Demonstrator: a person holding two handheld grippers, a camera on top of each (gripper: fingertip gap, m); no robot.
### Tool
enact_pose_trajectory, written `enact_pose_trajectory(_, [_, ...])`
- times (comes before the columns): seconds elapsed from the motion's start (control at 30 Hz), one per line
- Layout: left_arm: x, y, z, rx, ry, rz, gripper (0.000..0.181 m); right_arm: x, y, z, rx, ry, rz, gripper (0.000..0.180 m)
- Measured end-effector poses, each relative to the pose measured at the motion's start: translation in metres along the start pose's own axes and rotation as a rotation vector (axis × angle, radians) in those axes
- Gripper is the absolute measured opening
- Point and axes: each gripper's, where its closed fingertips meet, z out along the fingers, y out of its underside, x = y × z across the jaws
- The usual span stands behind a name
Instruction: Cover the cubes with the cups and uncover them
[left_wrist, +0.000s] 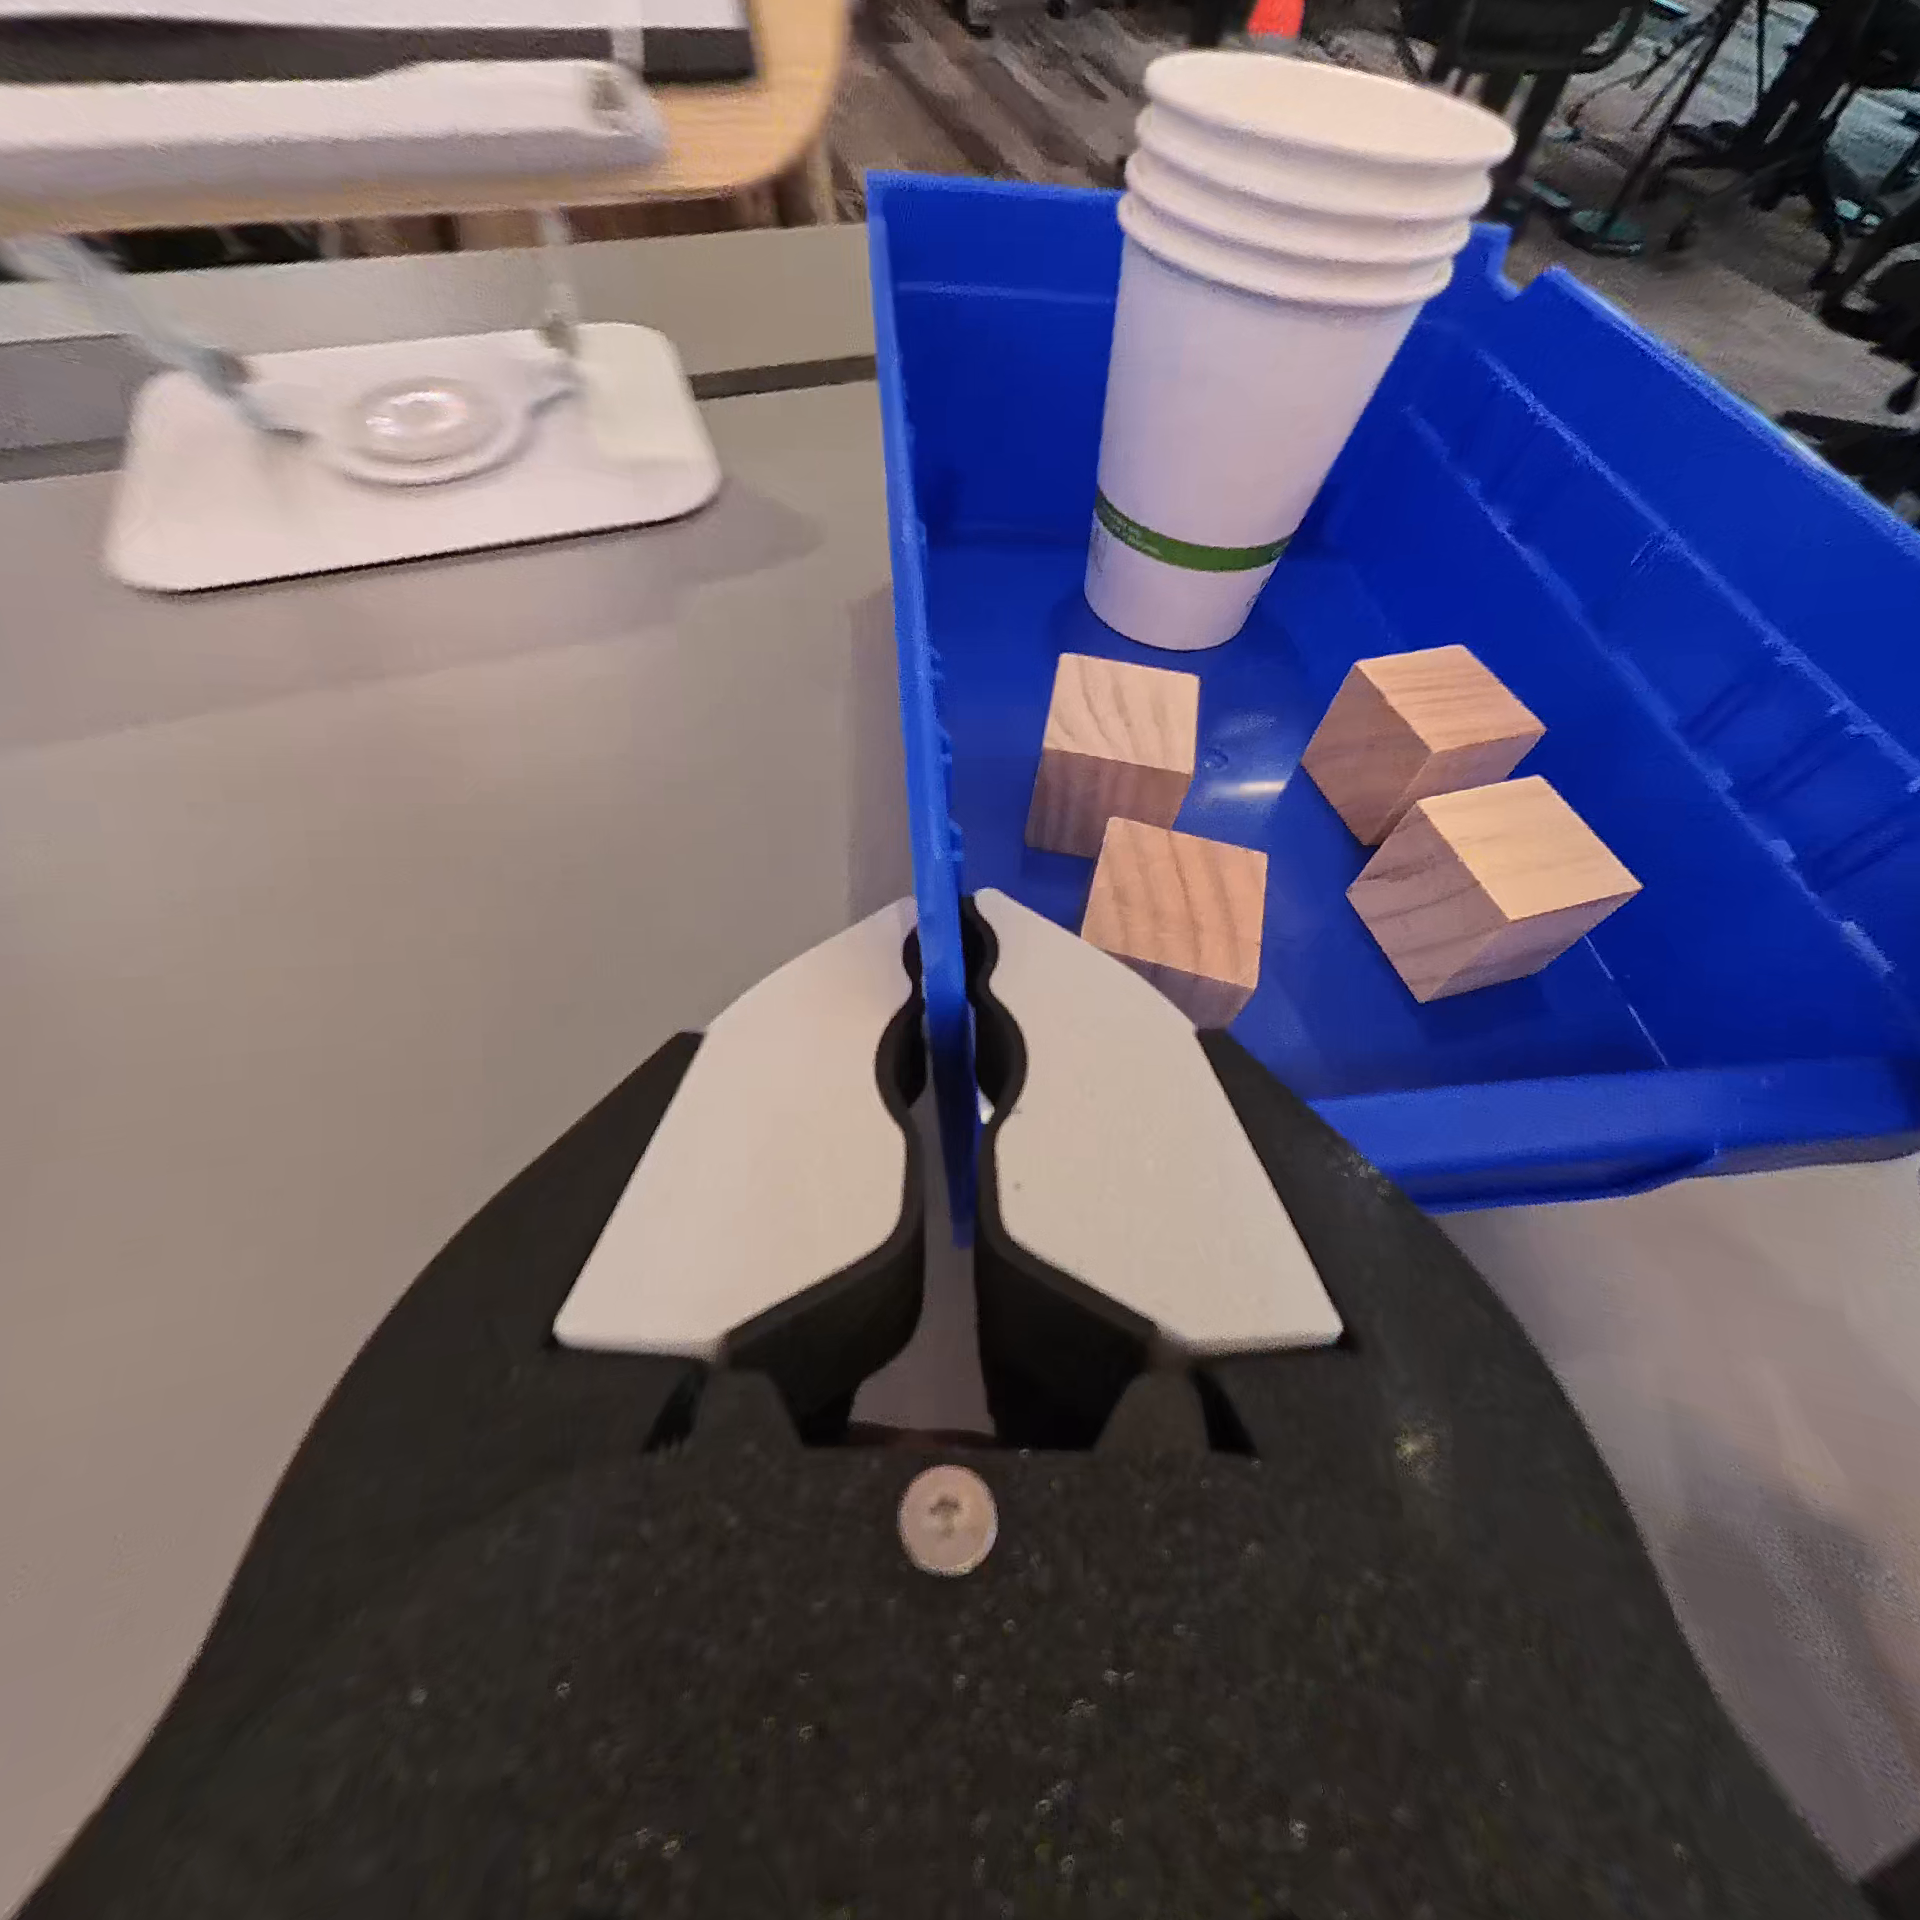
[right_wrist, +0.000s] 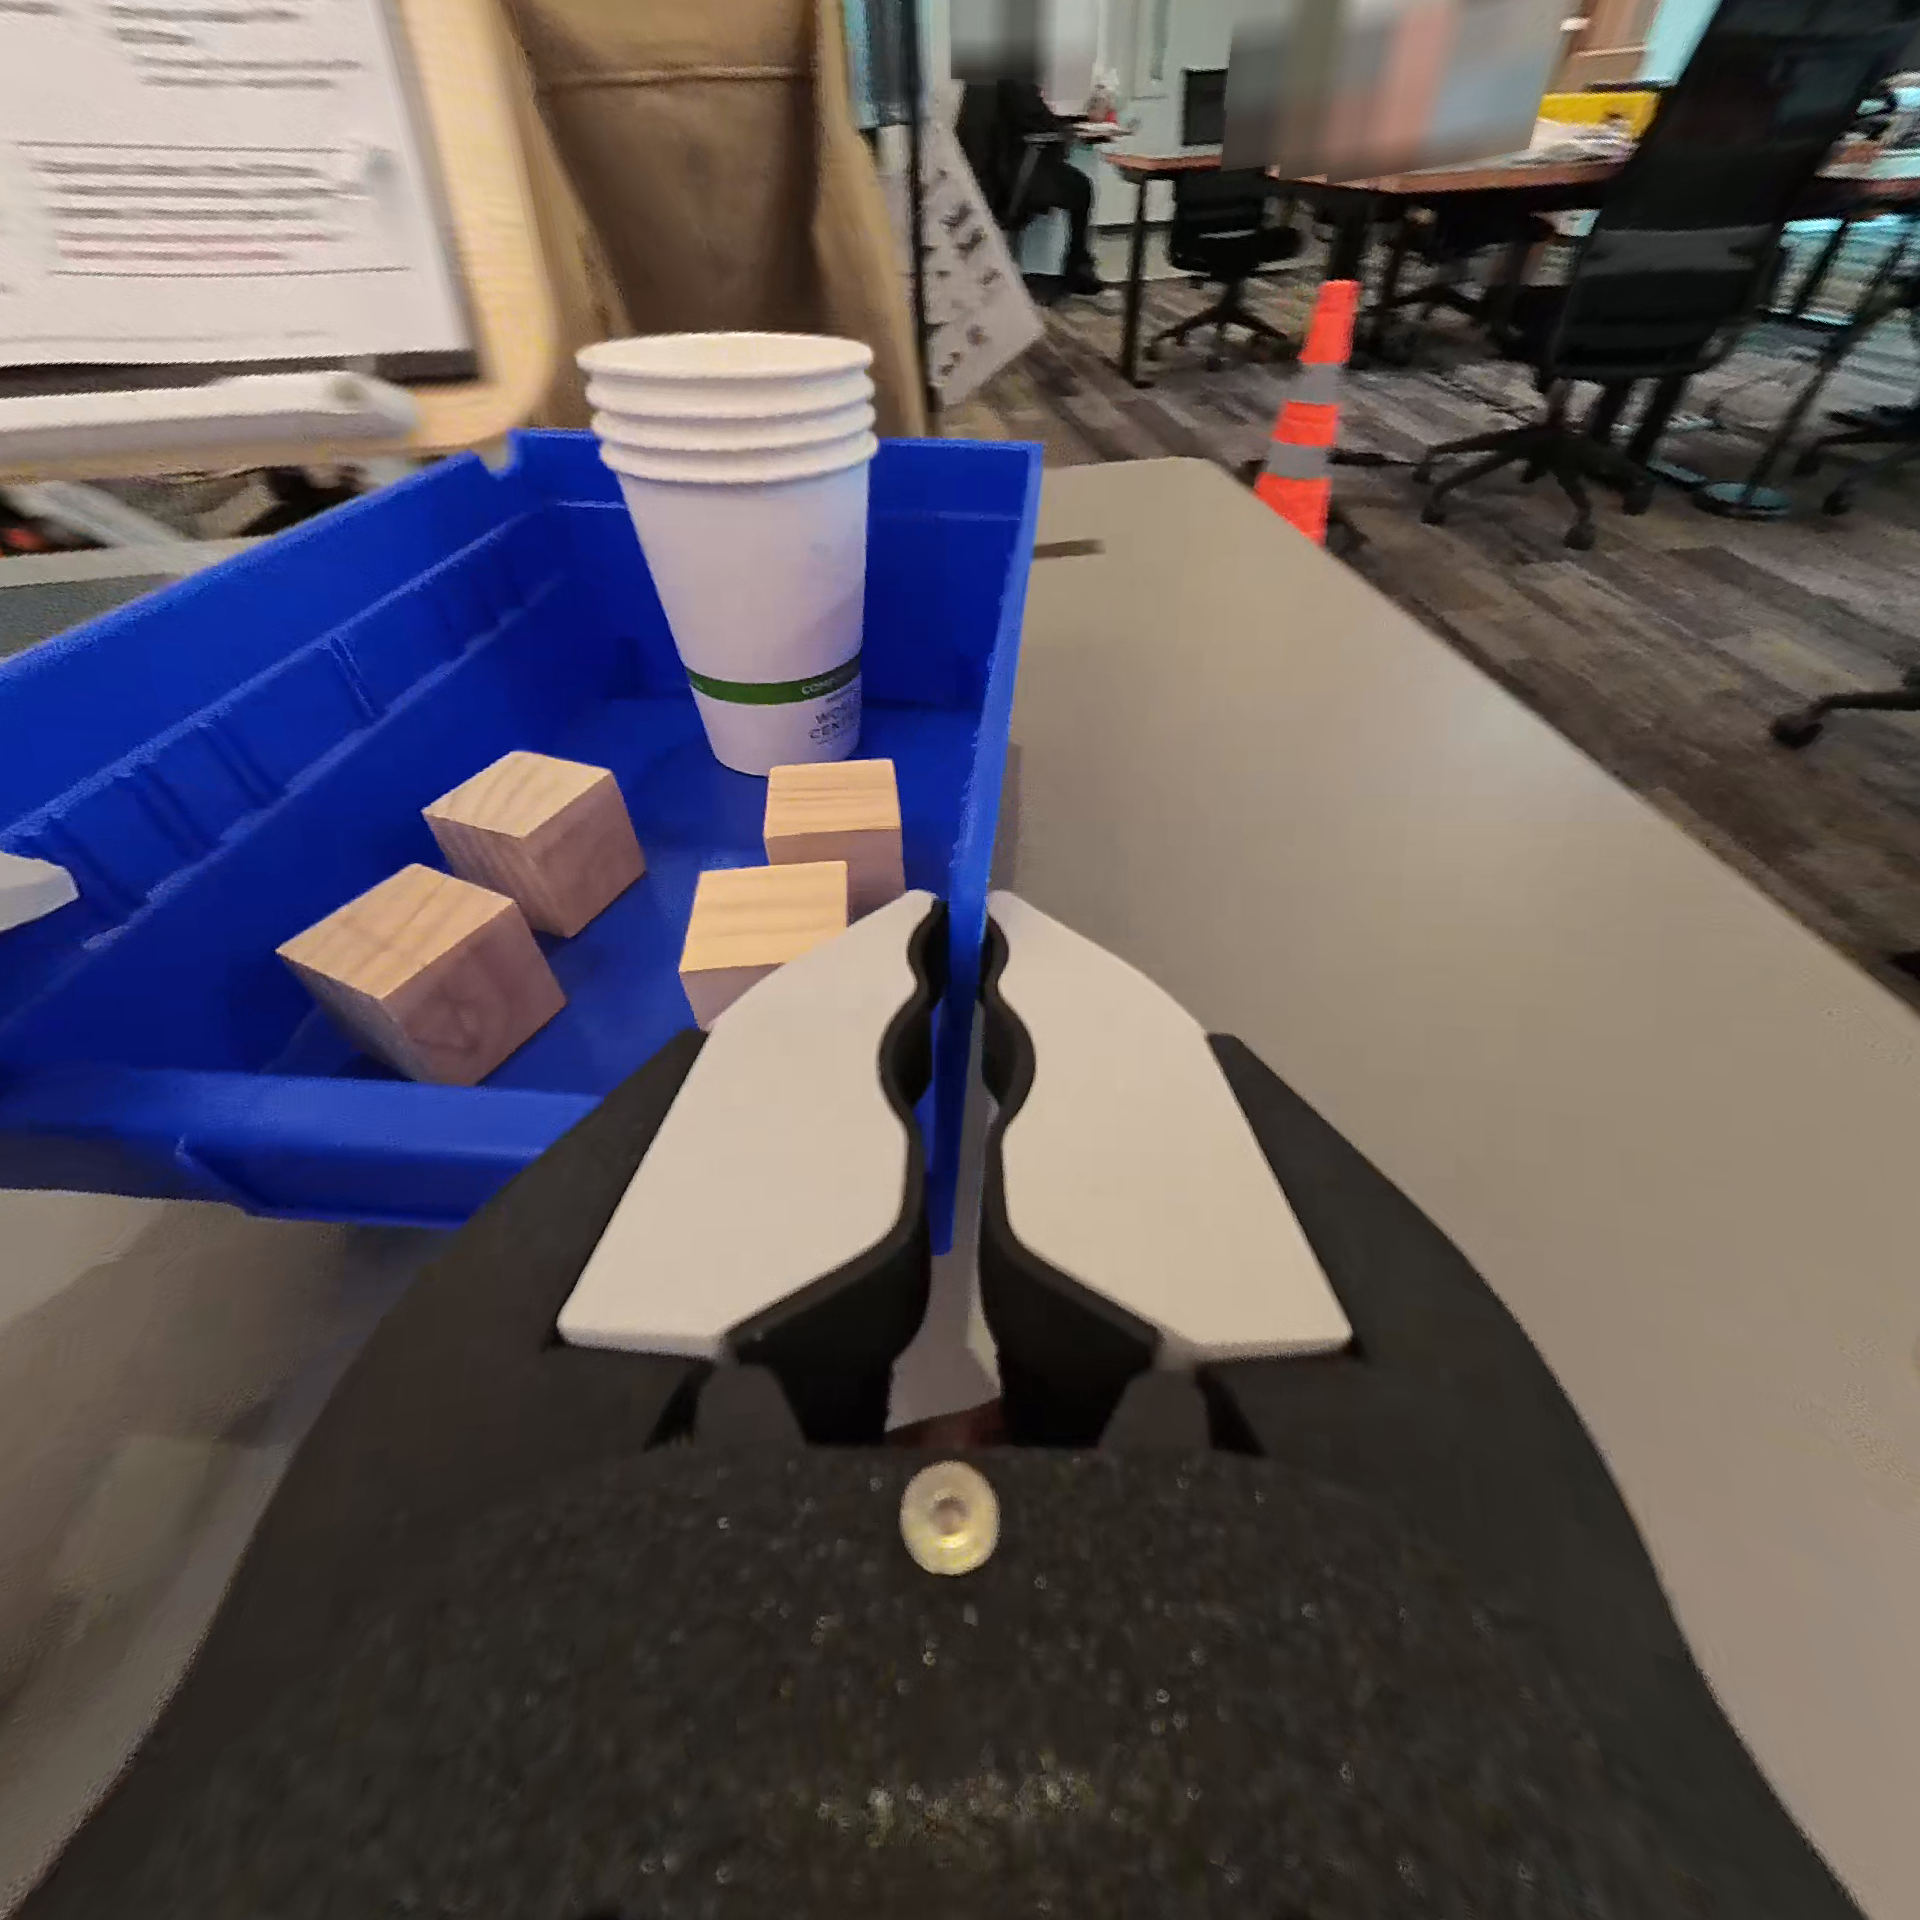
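A blue plastic bin (left_wrist: 1662, 582) holds a stack of white paper cups (left_wrist: 1236, 353) with a green band, standing upright at its far end, and several wooden cubes (left_wrist: 1117, 748) on its floor. My left gripper (left_wrist: 945, 925) is shut on the bin's left side wall. In the right wrist view the same bin (right_wrist: 260, 675) shows with the cup stack (right_wrist: 753, 551) and the cubes (right_wrist: 535, 836). My right gripper (right_wrist: 964, 914) is shut on the bin's right side wall. The tip of the left gripper (right_wrist: 31, 888) shows at the far left edge.
The bin is over a grey table (left_wrist: 416, 883). A white flat stand base (left_wrist: 416, 457) sits on the table left of the bin. A wooden board with papers (right_wrist: 208, 187) stands behind. An orange traffic cone (right_wrist: 1309, 416) and office chairs (right_wrist: 1662, 312) stand on the floor beyond.
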Motion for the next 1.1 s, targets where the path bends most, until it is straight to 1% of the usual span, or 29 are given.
enact_pose_trajectory(0.1, [-0.055, 0.015, -0.043, 0.012, -0.061, -0.019, 0.003, -0.063, 0.001, -0.014, 0.011, -0.112, -0.020, 0.004])
enact_pose_trajectory(0.2, [-0.112, 0.030, -0.076, 0.012, -0.140, -0.053, 0.003, -0.126, 0.010, -0.017, -0.007, -0.199, -0.054, 0.004])
enact_pose_trajectory(0.33, [-0.172, 0.040, -0.105, 0.027, -0.244, -0.075, 0.003, -0.190, 0.018, -0.016, -0.033, -0.294, -0.072, 0.004])
enact_pose_trajectory(0.43, [-0.199, 0.048, -0.115, 0.026, -0.283, -0.105, 0.003, -0.219, 0.021, -0.013, -0.039, -0.338, -0.097, 0.004])
enact_pose_trajectory(0.5, [-0.211, 0.056, -0.112, 0.028, -0.292, -0.124, 0.004, -0.229, 0.025, -0.011, -0.043, -0.358, -0.105, 0.004])
enact_pose_trajectory(0.6, [-0.217, 0.069, -0.106, 0.004, -0.263, -0.079, 0.006, -0.232, 0.036, -0.004, -0.069, -0.352, -0.133, 0.006])
enact_pose_trajectory(0.63, [-0.219, 0.070, -0.109, 0.012, -0.255, -0.065, 0.021, -0.232, 0.038, -0.005, -0.066, -0.365, -0.135, 0.015])
enact_pose_trajectory(0.67, [-0.222, 0.070, -0.119, 0.031, -0.263, -0.065, 0.039, -0.230, 0.038, -0.009, -0.060, -0.375, -0.132, 0.031])
enact_pose_trajectory(0.7, [-0.223, 0.070, -0.132, 0.056, -0.247, -0.069, 0.041, -0.226, 0.035, -0.016, -0.042, -0.392, -0.132, 0.041])
enact_pose_trajectory(0.73, [-0.224, 0.069, -0.148, 0.090, -0.225, -0.073, 0.042, -0.223, 0.032, -0.025, -0.021, -0.413, -0.126, 0.044])
enact_pose_trajectory(0.8, [-0.239, 0.069, -0.187, 0.155, -0.250, -0.075, 0.049, -0.214, 0.028, -0.048, 0.019, -0.461, -0.119, 0.046])
enact_pose_trajectory(0.83, [-0.254, 0.071, -0.206, 0.185, -0.291, -0.070, 0.051, -0.212, 0.027, -0.061, 0.043, -0.495, -0.118, 0.045])
enact_pose_trajectory(0.87, [-0.277, 0.074, -0.225, 0.210, -0.368, -0.076, 0.050, -0.207, 0.029, -0.074, 0.059, -0.514, -0.120, 0.043])
enact_pose_trajectory(0.9, [-0.303, 0.078, -0.240, 0.227, -0.450, -0.083, 0.044, -0.204, 0.029, -0.083, 0.088, -0.528, -0.115, 0.038])
enact_pose_trajectory(0.93, [-0.330, 0.080, -0.252, 0.238, -0.509, -0.085, 0.040, -0.210, 0.023, -0.091, 0.143, -0.570, -0.103, 0.032])
enact_pose_trajectory(0.97, [-0.358, 0.083, -0.257, 0.231, -0.554, -0.091, 0.039, -0.219, 0.021, -0.097, 0.142, -0.612, -0.117, 0.031])
enact_pose_trajectory(1.03, [-0.415, 0.096, -0.252, 0.111, -0.621, -0.110, 0.037, -0.231, 0.027, -0.101, 0.085, -0.632, -0.161, 0.036])
enact_pose_trajectory(1.07, [-0.438, 0.102, -0.245, 0.062, -0.624, -0.156, 0.043, -0.237, 0.030, -0.105, 0.086, -0.647, -0.158, 0.036])
enact_pose_trajectory(1.1, [-0.451, 0.103, -0.234, 0.041, -0.569, -0.204, 0.053, -0.245, 0.032, -0.109, 0.092, -0.671, -0.151, 0.034])
